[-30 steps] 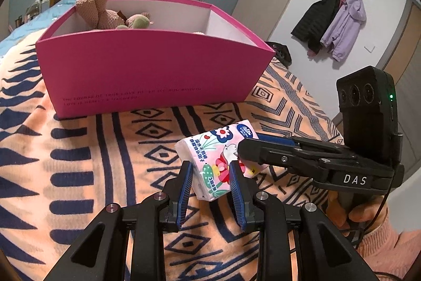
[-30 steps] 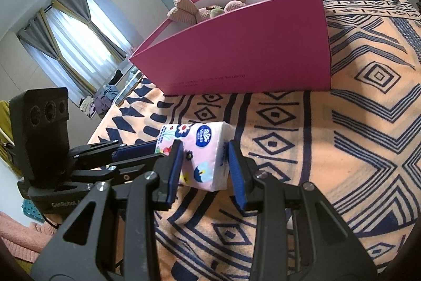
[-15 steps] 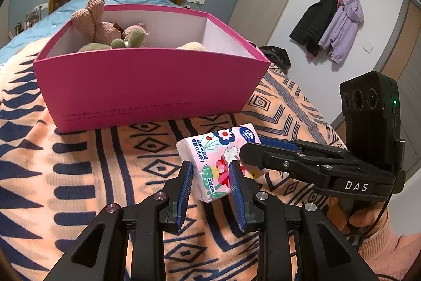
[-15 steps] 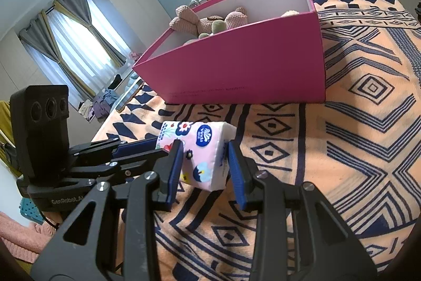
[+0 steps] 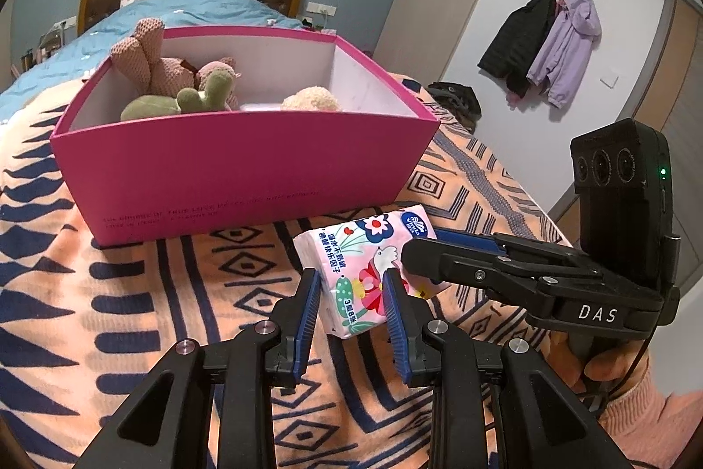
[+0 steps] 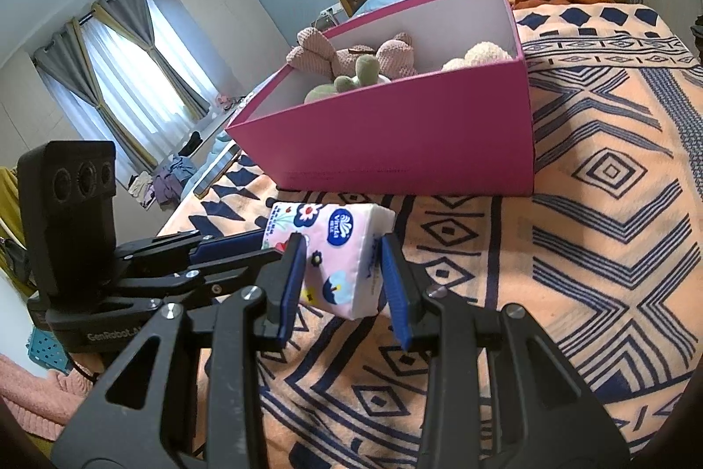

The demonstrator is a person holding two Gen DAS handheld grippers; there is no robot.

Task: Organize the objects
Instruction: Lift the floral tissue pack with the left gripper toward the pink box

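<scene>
Two hand-held grippers share one load. Largest, the patterned bed [image 5: 132, 293] fills the lower frame; the pink box [image 5: 246, 170] sits upper centre. We clamp the tissue pack [image 5: 364, 271] with the left hand-held gripper [image 5: 351, 293] and the right hand-held gripper [image 6: 340, 271], mid-frame, below the box.

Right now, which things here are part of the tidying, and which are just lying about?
Part of the job:
- pink flowered tissue pack, gripped by both tongs
- open magenta cardboard box holding plush toys

Lying about:
- black and lilac jackets on wall hooks
- grey curtains
</scene>
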